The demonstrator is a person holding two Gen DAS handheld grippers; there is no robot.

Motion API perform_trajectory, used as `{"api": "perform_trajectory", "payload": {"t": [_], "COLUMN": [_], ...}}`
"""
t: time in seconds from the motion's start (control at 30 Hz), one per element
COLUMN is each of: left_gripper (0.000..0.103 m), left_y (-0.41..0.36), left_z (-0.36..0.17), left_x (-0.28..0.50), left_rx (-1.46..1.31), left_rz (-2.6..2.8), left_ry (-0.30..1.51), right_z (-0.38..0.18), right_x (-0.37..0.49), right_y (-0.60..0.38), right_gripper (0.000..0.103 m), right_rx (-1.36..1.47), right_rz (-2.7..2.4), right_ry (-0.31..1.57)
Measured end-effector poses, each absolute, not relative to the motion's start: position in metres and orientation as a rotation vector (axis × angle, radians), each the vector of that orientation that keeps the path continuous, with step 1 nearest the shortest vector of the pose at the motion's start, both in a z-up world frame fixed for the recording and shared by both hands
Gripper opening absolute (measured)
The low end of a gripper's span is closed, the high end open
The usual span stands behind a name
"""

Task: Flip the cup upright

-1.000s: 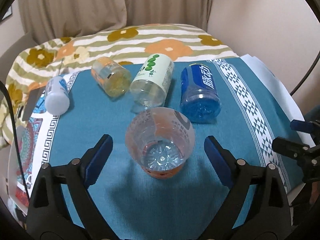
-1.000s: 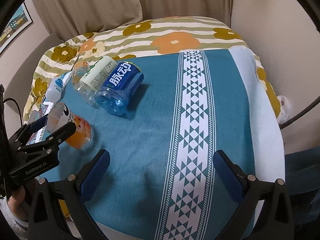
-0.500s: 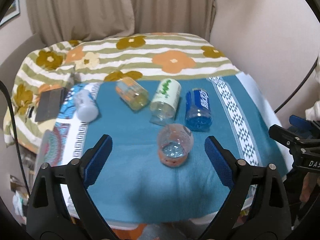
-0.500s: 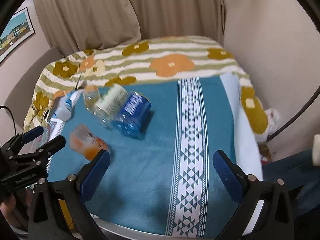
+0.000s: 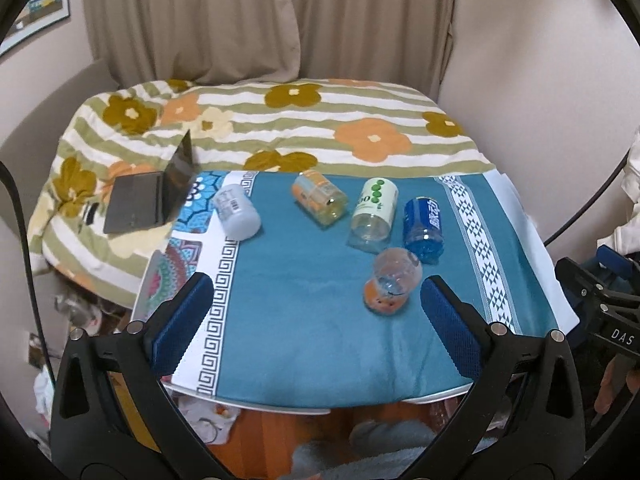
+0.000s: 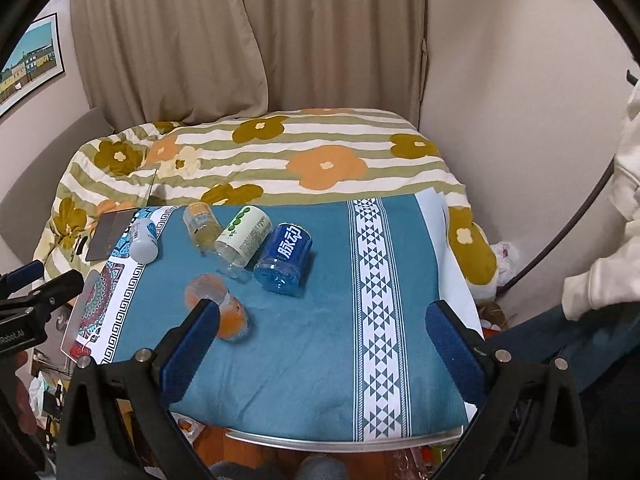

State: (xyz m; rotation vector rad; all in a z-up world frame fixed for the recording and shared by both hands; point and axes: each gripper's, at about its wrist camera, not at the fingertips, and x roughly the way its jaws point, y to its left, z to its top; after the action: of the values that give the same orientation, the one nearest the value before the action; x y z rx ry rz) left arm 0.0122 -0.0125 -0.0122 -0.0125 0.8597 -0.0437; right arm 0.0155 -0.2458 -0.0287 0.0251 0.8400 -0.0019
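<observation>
A clear cup with an orange label [image 5: 390, 282] stands upright on the blue cloth; it also shows in the right wrist view [image 6: 218, 306], partly behind a blue finger pad. Behind it lie a blue-labelled cup [image 5: 424, 224], a white and green cup [image 5: 374, 214], an orange cup [image 5: 320, 198] and a pale cup [image 5: 236, 212], all on their sides. My left gripper [image 5: 316, 320] is open and empty, well back from the table. My right gripper [image 6: 322, 344] is open and empty, also back from the table.
The table [image 5: 280, 320] has a blue patterned cloth, and its front edge is near me. A dark tablet in a case [image 5: 148, 196] lies on the flowered quilt [image 5: 320, 120] at the left. Curtains and walls stand behind. Clutter lies on the floor below.
Both grippers have pulled back and up from the table. The orange-labelled cup, earlier close between my left fingers, now stands alone farther away.
</observation>
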Motion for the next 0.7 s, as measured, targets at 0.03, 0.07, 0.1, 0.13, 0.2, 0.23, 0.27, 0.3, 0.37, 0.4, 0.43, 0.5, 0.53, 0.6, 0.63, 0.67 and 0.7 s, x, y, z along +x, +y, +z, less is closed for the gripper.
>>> {"api": "perform_trajectory", "payload": {"t": [0.03, 0.07, 0.1, 0.13, 0.2, 0.23, 0.27, 0.3, 0.37, 0.4, 0.43, 0.5, 0.53, 0.6, 0.63, 0.67, 0.7], "left_gripper": [0.103, 0.103, 0.103, 0.103, 0.103, 0.103, 0.103, 0.103, 0.103, 0.103, 0.103, 0.103, 0.103, 0.103, 0.103, 0.103, 0.103], "left_y": [-0.01, -0.007, -0.006, -0.004, -0.003, -0.001, -0.001, 0.0, 0.0, 0.0, 0.001, 0.001, 0.001, 0.001, 0.002, 0.001, 0.001], "left_z": [-0.012, -0.013, -0.013, -0.013, -0.012, -0.012, -0.011, -0.011, -0.011, -0.011, -0.011, -0.011, -0.011, -0.01, -0.01, -0.01, -0.011], "left_x": [0.01, 0.007, 0.005, 0.004, 0.003, 0.002, 0.001, 0.0, 0.001, 0.001, 0.001, 0.0, 0.001, 0.002, 0.002, 0.004, 0.005], "left_rx": [-0.013, -0.013, -0.012, -0.012, -0.014, -0.015, -0.015, -0.015, -0.014, -0.013, -0.011, -0.008, -0.006, -0.002, 0.0, 0.001, 0.001], "left_rz": [-0.043, -0.042, -0.042, -0.043, -0.046, -0.047, -0.048, -0.049, -0.05, -0.05, -0.05, -0.05, -0.05, -0.049, -0.049, -0.049, -0.049], "left_ry": [0.858, 0.856, 0.852, 0.848, 0.843, 0.838, 0.836, 0.834, 0.834, 0.833, 0.831, 0.83, 0.829, 0.828, 0.828, 0.827, 0.827], "right_z": [-0.028, -0.027, -0.026, -0.025, -0.024, -0.023, -0.023, -0.022, -0.021, -0.021, -0.021, -0.021, -0.021, -0.021, -0.021, -0.021, -0.021], "right_x": [0.013, 0.012, 0.01, 0.009, 0.007, 0.007, 0.006, 0.005, 0.004, 0.004, 0.004, 0.005, 0.005, 0.006, 0.006, 0.007, 0.007], "right_y": [-0.243, -0.241, -0.238, -0.235, -0.233, -0.231, -0.229, -0.228, -0.225, -0.224, -0.223, -0.222, -0.222, -0.221, -0.221, -0.221, -0.221], "right_gripper": [0.103, 0.103, 0.103, 0.103, 0.103, 0.103, 0.103, 0.103, 0.103, 0.103, 0.103, 0.103, 0.103, 0.103, 0.103, 0.103, 0.103], "right_rx": [0.021, 0.017, 0.012, 0.005, -0.003, -0.007, -0.009, -0.011, -0.013, -0.011, -0.012, -0.012, -0.01, -0.008, -0.006, -0.004, -0.003], "right_rz": [-0.005, -0.008, -0.012, -0.016, -0.02, -0.023, -0.026, -0.028, -0.029, -0.03, -0.029, -0.03, -0.031, -0.03, -0.03, -0.031, -0.032], "right_ry": [0.835, 0.831, 0.827, 0.823, 0.815, 0.81, 0.807, 0.805, 0.801, 0.804, 0.804, 0.803, 0.802, 0.802, 0.802, 0.802, 0.802]}}
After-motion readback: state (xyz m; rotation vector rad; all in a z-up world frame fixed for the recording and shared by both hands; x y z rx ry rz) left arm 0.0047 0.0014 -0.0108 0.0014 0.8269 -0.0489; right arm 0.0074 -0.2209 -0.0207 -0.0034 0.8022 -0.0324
